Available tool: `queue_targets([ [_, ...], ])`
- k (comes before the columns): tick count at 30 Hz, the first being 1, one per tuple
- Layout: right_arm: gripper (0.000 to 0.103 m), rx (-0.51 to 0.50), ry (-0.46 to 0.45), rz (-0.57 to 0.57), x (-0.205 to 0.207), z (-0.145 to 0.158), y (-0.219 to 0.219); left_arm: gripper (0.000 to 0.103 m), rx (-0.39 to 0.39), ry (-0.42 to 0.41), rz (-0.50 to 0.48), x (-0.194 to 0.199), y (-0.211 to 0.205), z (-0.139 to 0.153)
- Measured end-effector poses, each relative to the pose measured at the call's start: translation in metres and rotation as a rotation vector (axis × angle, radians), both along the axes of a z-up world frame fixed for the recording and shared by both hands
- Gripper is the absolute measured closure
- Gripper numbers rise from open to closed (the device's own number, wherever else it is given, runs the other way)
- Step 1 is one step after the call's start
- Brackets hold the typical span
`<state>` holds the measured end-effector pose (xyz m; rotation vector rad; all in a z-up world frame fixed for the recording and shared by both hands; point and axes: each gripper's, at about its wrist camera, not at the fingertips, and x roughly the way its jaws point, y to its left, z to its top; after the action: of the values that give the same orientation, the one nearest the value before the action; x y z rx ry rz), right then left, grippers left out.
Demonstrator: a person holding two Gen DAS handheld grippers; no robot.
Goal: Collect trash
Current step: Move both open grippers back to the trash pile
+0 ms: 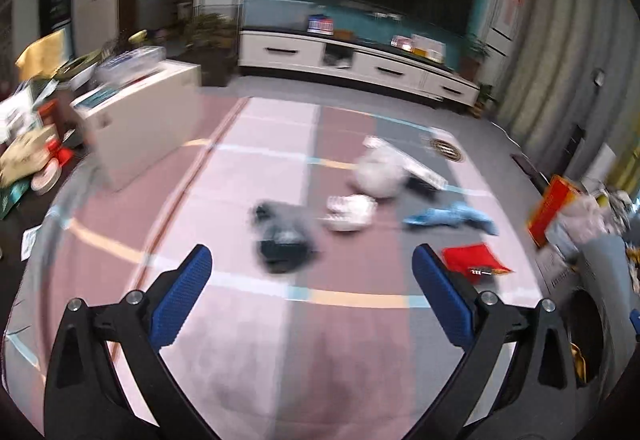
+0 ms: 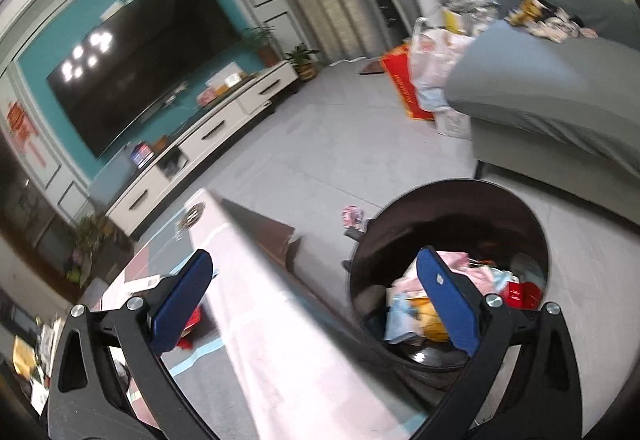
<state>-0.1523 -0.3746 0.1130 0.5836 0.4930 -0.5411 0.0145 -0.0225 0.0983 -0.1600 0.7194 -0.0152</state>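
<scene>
- Blue pads of the left gripper sit closest to the camera. They are spread wide apart with nothing between them. This gripper tips down toward the table, which has a pink, brown and grey cloth on it.
- Just past the pads lies a blurry dark lump. I cannot tell what it is.
- By the right pad is a flat red wrapper. It lies flat, with its long side running left to right.
- Farther back are a small white piece of trash, a blue crumpled piece stretched left to right, and a round white wad.
- Over on the other side, the right gripper is also spread open and holds nothing. It tips down over the table edge.
- Next to the table stands a round black bin on the floor. Its open top faces up, and it has colourful wrappers inside.
- Far away are a long white TV stand and a grey sofa.
</scene>
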Motion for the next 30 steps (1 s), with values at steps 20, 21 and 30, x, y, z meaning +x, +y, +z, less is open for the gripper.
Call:
queue_targets([
  [20, 0.003, -0.269, 0.224, 0.461, 0.157, -0.039, 0.16, 0.003, -0.076, 0.037, 0.055, 0.025, 0.064, -0.046],
  [21, 0.003, -0.269, 0.235, 0.484, 0.167, -0.043, 0.164, 0.003, -0.078, 0.029, 0.056, 0.026, 0.065, -0.045],
  [30, 0.003, -0.315, 0.304, 0.558, 0.211, -0.082, 0.18, 0.003, -0.068, 0.072, 0.052, 0.045, 0.064, -0.057],
])
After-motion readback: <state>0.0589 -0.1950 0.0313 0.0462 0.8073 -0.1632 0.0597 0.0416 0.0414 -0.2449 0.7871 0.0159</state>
